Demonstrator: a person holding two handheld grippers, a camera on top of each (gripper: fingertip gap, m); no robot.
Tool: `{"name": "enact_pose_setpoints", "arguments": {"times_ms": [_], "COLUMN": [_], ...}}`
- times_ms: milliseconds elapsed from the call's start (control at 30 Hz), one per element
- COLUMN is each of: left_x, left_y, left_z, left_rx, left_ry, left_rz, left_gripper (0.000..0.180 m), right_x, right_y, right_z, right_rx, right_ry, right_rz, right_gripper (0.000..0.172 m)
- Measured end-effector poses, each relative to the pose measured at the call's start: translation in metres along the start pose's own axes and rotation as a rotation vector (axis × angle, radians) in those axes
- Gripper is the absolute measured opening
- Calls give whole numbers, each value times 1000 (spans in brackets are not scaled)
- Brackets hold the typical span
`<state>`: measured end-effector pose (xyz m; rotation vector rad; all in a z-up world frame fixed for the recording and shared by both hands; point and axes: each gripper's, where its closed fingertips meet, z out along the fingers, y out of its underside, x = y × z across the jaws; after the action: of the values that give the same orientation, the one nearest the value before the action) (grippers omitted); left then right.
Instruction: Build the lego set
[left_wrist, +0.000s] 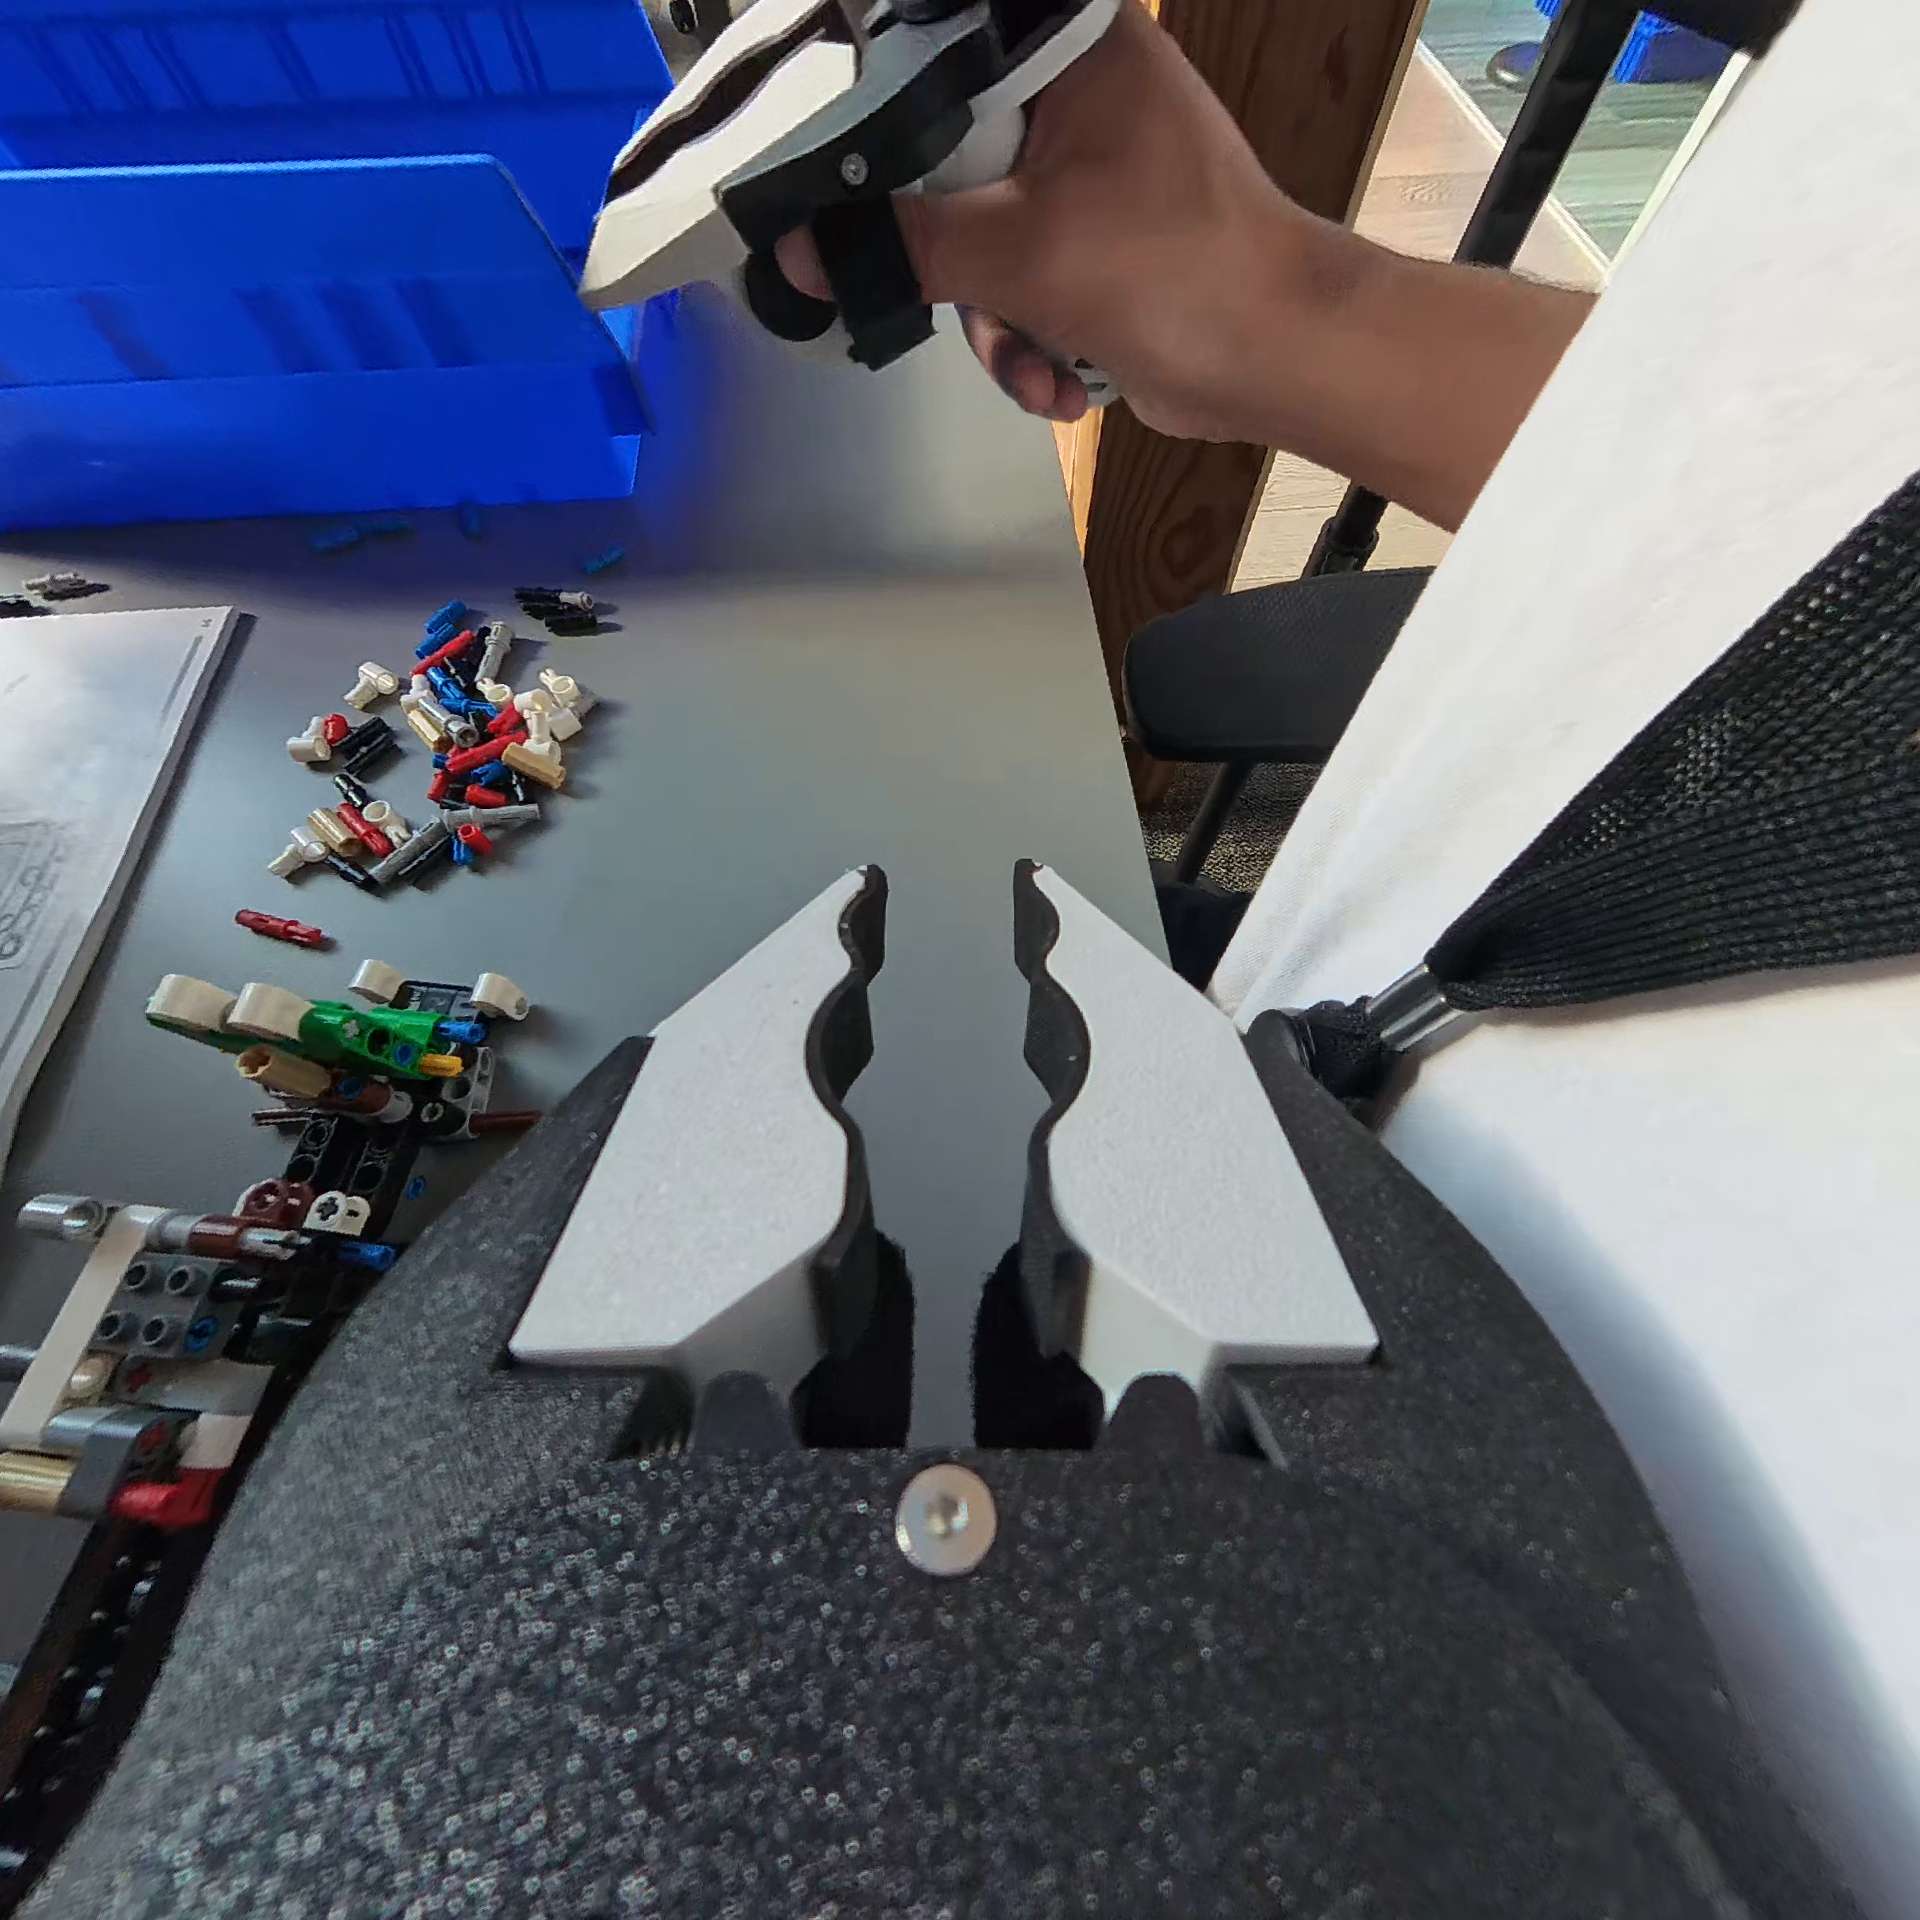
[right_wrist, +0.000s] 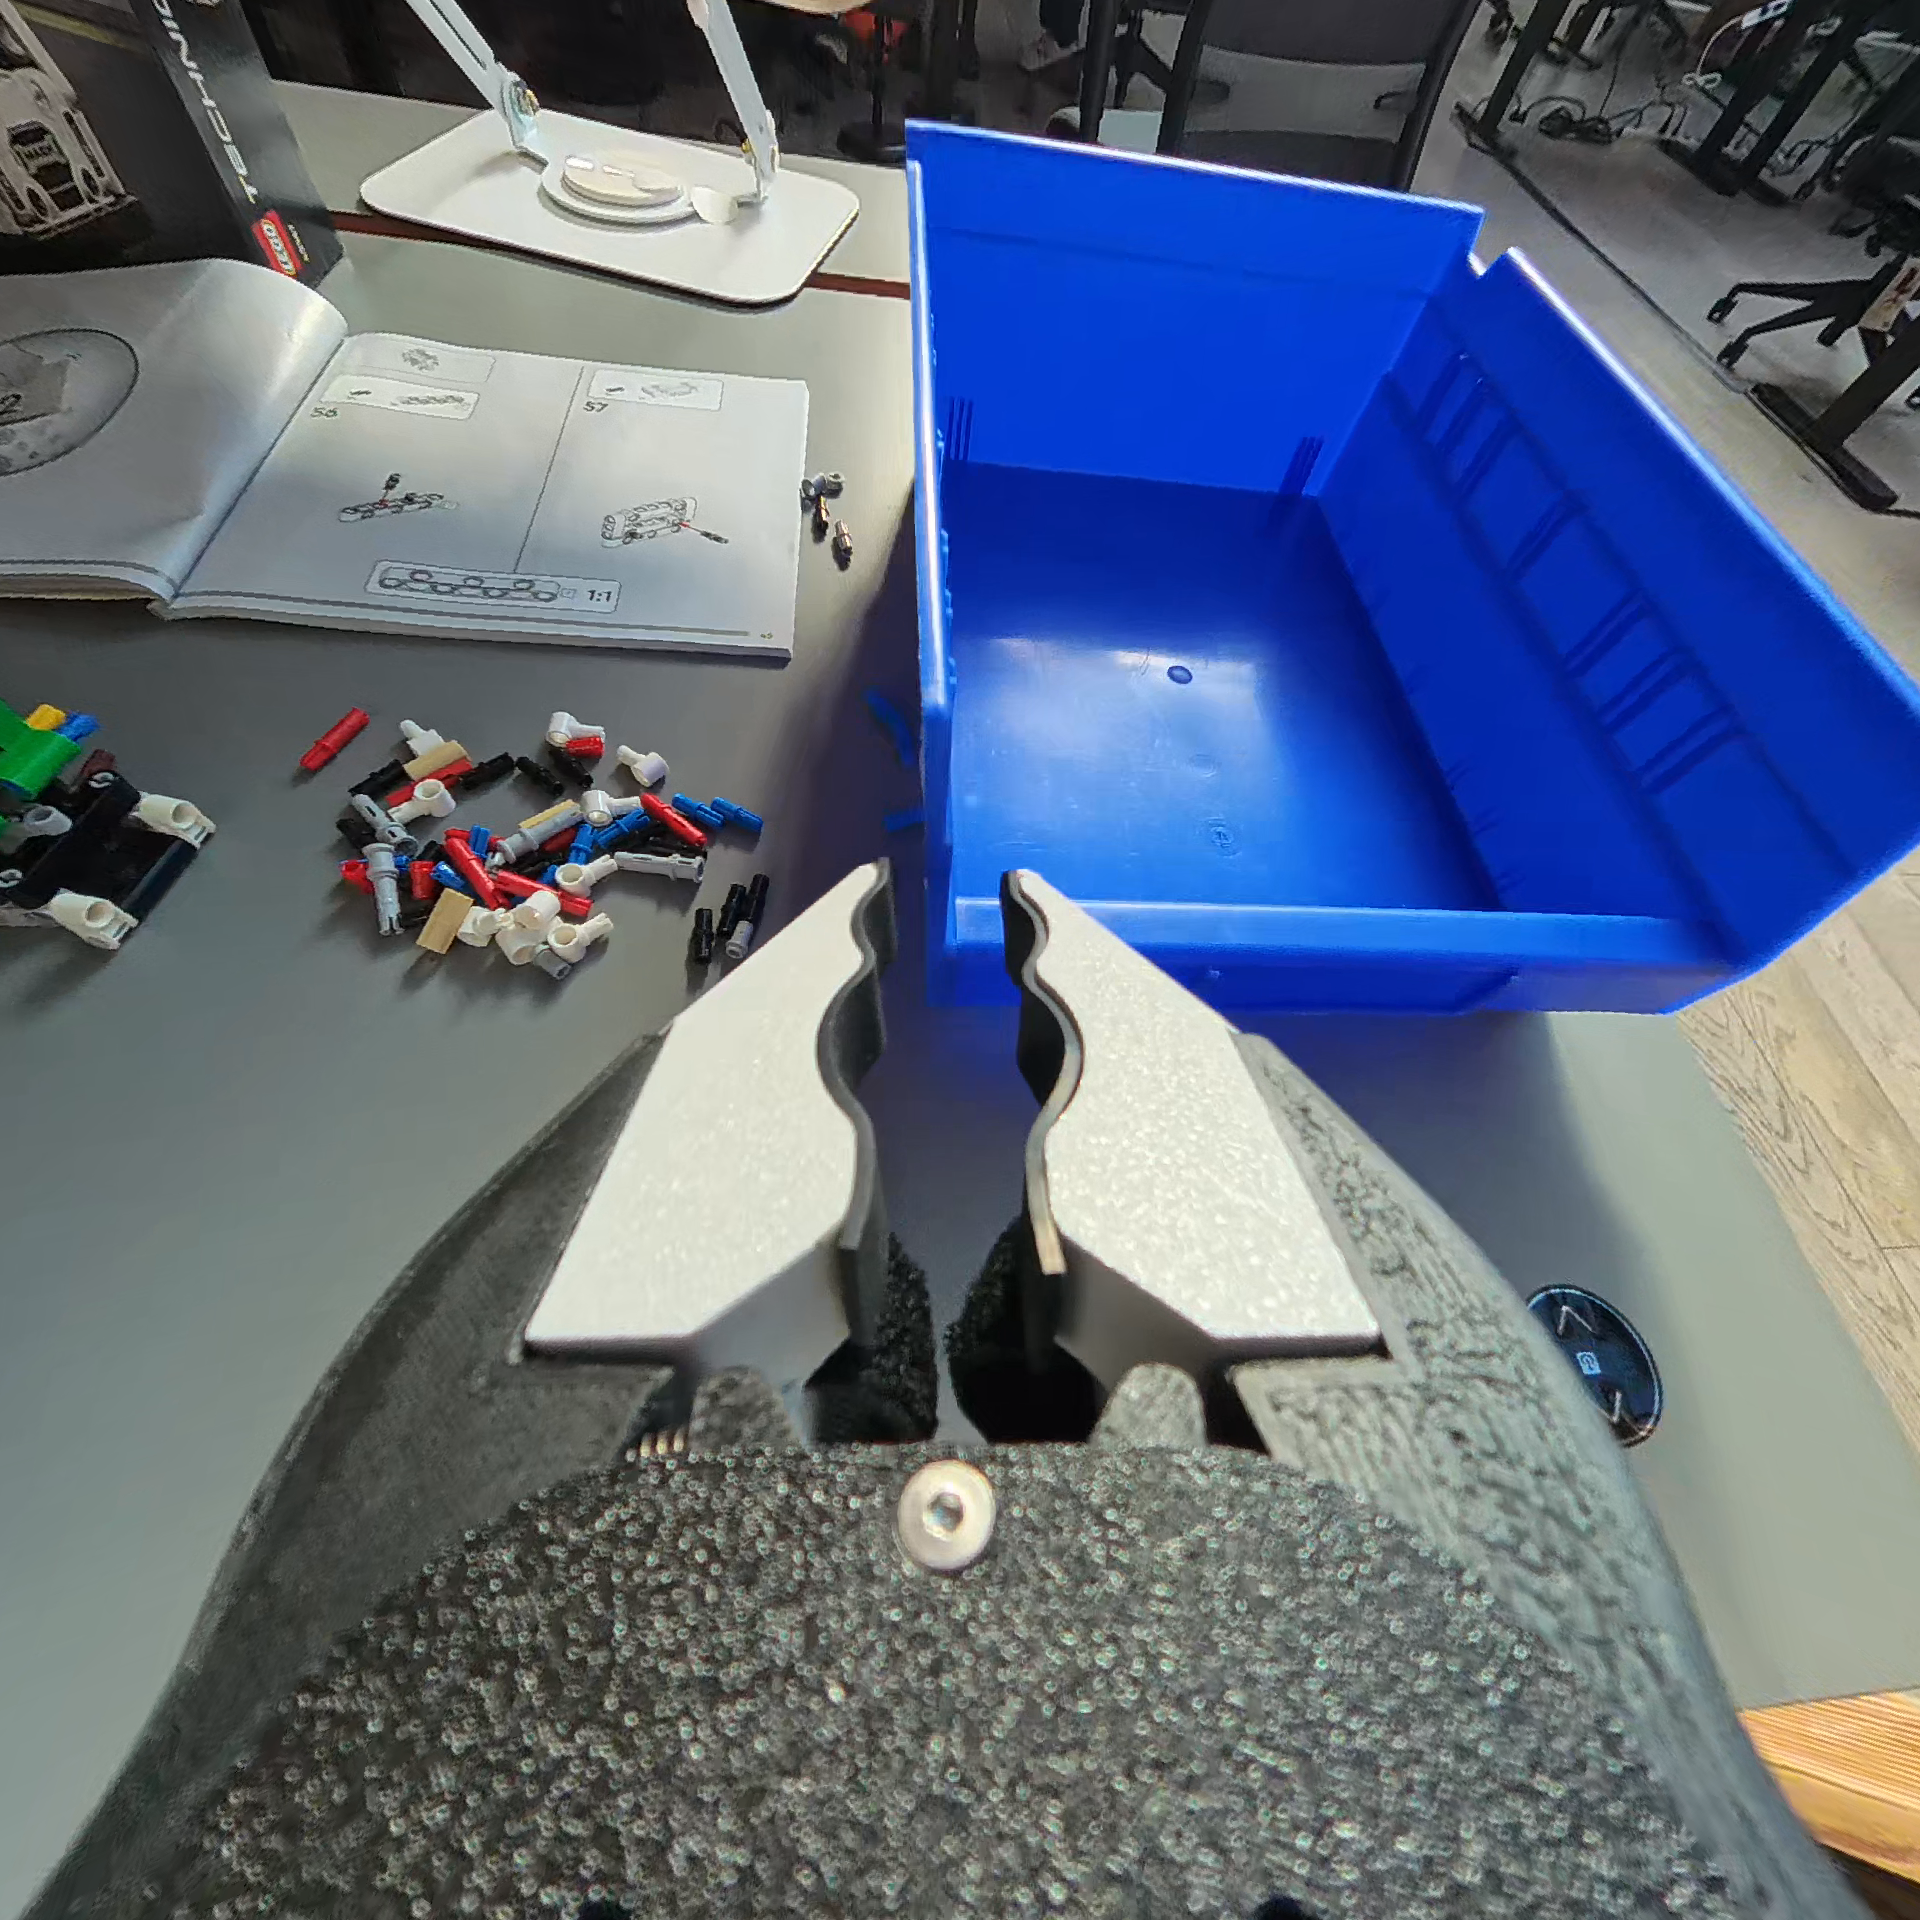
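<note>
Both our grey-and-black grippers, left (left_wrist: 950, 883) and right (right_wrist: 945, 883), hover with fingers spread and bare, small mixed plastic pins (right_wrist: 520, 842) heaped on the grey counter (right_wrist: 260, 1091), the blue plastic bin (right_wrist: 1299, 727) holding none.

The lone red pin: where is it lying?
In the right wrist view the red pin lies on the grey table, left of the parts pile, below the open booklet.

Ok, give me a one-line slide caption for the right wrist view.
Open, empty right gripper above the grey table, facing a blue bin beside scattered small connector pieces.
</note>
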<state>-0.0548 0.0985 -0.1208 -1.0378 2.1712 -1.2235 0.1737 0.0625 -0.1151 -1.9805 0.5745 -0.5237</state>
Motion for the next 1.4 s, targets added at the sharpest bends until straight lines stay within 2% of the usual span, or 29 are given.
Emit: {"name": "enact_pose_setpoints", "arguments": {"times_ms": [100, 233, 400, 600, 700, 800, 967, 1133, 1300, 1400], "left_x": [-6, -14, -24, -38, -43, -45, -47, -50, -50, -50], "left_y": [-1, -6, -6, 2, 3, 3, 3, 9, 13, 15], "left_z": [6, 9, 6, 0, -2, -5, -11, -12, -11, -11], "left_rx": [-5, 27, 37, 33, 39, 45, 58, 42, 41, 38], "left_ry": [-20, -23, -27, -34, -32, -25, -16, -34, -41, -42], "left_rz": [-32, -94, -114, -126, -131, -128, -128, -112, -122, -130], "left_gripper": [22, 22, 22, 22, 22, 22, 22, 22, 22, 22], "right_x": [-21, -47, -44, -51, -48, -48, -69, -70, -68, -72], "right_y": [11, 52, 55, 54, 51, 33, 12, 16, 13, 2], "right_z": [-13, 11, 31, 42, 46, 54, 89, 112, 114, 100], "right_rx": [14, -164, -247, -272, -266, -194, -220, -291, -296, -230], "right_ry": [-59, -135, -126, -127, -69, 7, -42, -62, -86, -116], "right_rz": [-8, 40, 8, -56, -73, -117, -100, -115, -105, -83], "right_gripper": [10, 19, 18, 4, 3, 3, 3, 3, 11, 11]}}
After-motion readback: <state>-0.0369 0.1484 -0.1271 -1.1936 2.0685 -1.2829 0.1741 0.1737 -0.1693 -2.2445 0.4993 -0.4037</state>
